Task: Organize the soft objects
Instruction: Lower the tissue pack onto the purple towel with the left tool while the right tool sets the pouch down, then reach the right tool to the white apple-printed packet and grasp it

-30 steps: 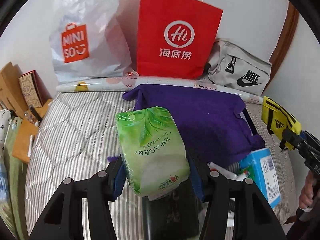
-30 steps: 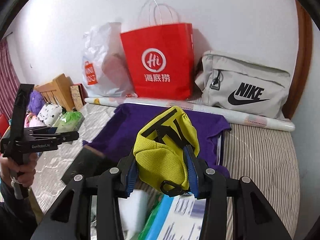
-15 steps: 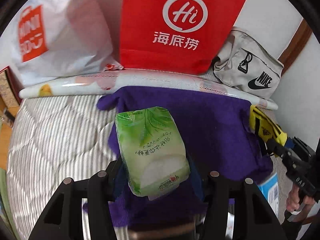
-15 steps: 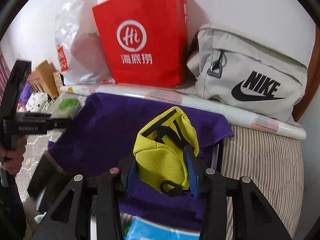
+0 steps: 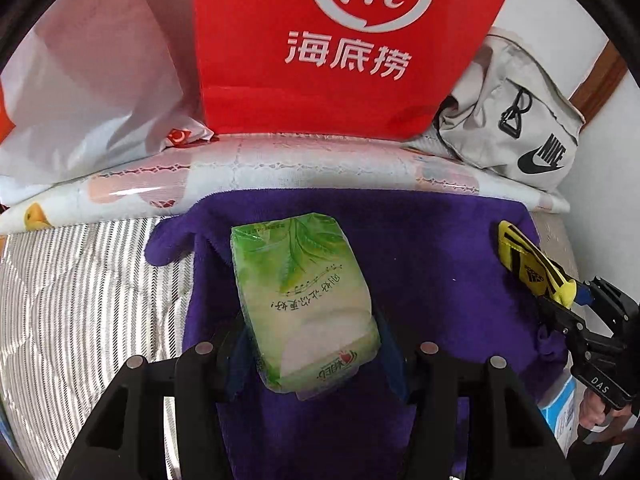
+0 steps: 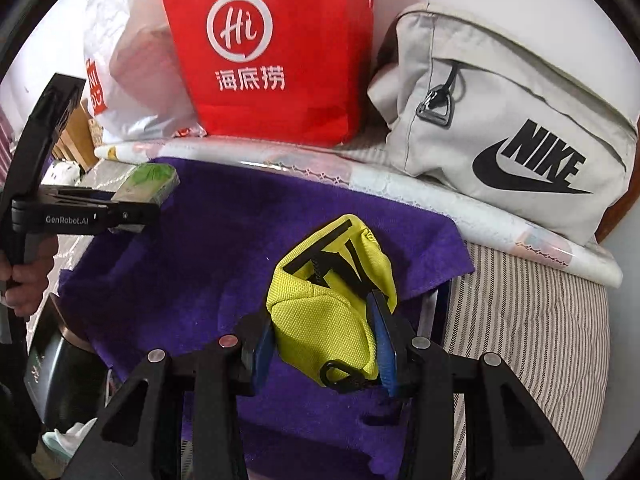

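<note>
Left gripper (image 5: 308, 344): I have it clamped on the green tissue pack (image 5: 304, 300), held above the purple towel (image 5: 420, 248); the side of this tool reads "GenRobot.AI" in the right wrist view.
Tissue pack print: a line of Chinese characters and a small red logo, upside down to me and too small for me to read.
Right gripper (image 6: 324, 340): I have its blue pads (image 6: 382, 340) pinched on the yellow pouch (image 6: 332, 300), also over the towel; "DAS" shows on its body in the left wrist view.
Pouch mark: black stripes with an adidas-style logo (partly legible).
Red paper bag (image 6: 272, 52): white "Hi" circle above "海底捞", standing against the wall behind the towel.
Grey bag (image 6: 516, 132): black "NIKE" and swoosh, right of the red bag.
White plastic bag (image 6: 120, 80): orange label, letters cut off.
</note>
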